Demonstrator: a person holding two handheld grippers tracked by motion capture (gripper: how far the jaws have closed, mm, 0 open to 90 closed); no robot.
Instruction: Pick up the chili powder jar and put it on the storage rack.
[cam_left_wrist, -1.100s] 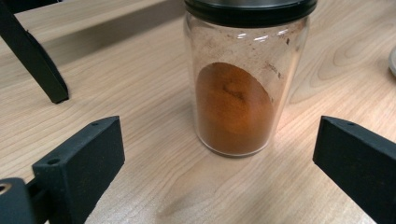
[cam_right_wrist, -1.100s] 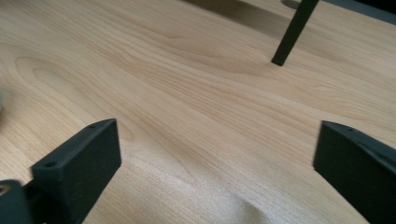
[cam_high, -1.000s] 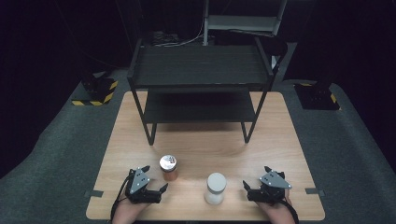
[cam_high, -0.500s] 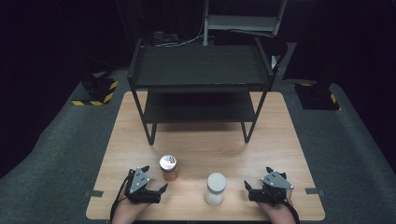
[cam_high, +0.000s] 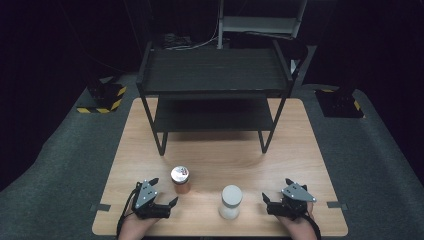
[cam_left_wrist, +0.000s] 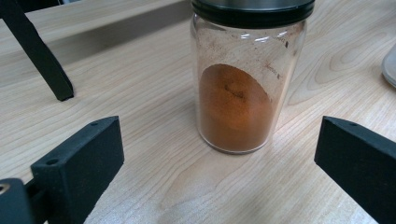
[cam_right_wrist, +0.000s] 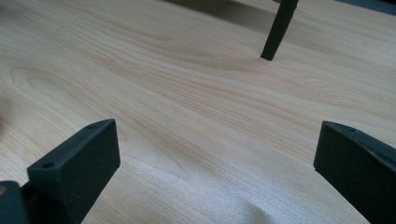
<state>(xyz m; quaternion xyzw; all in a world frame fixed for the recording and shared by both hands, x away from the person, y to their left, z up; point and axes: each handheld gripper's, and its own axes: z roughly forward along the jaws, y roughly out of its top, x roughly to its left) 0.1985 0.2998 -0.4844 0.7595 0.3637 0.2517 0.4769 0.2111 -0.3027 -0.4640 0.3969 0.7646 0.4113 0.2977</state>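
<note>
A glass jar of orange-brown powder (cam_high: 180, 180) (cam_left_wrist: 238, 88) with a dark lid stands upright on the wooden table (cam_high: 215, 155), near its front left. My left gripper (cam_high: 163, 192) (cam_left_wrist: 215, 163) is open just behind the jar, jaws wide, touching nothing. A white jar (cam_high: 231, 201) with a pale lid stands to the right of the powder jar. My right gripper (cam_high: 276, 191) (cam_right_wrist: 215, 163) rests open near the table's front right, with only bare wood between its jaws.
A black two-tier metal rack (cam_high: 214, 87) stands across the back half of the table; one of its legs (cam_right_wrist: 279, 29) shows ahead of the right gripper, another leg (cam_left_wrist: 39, 56) left of the powder jar. Grey carpet (cam_high: 65, 165) surrounds the table.
</note>
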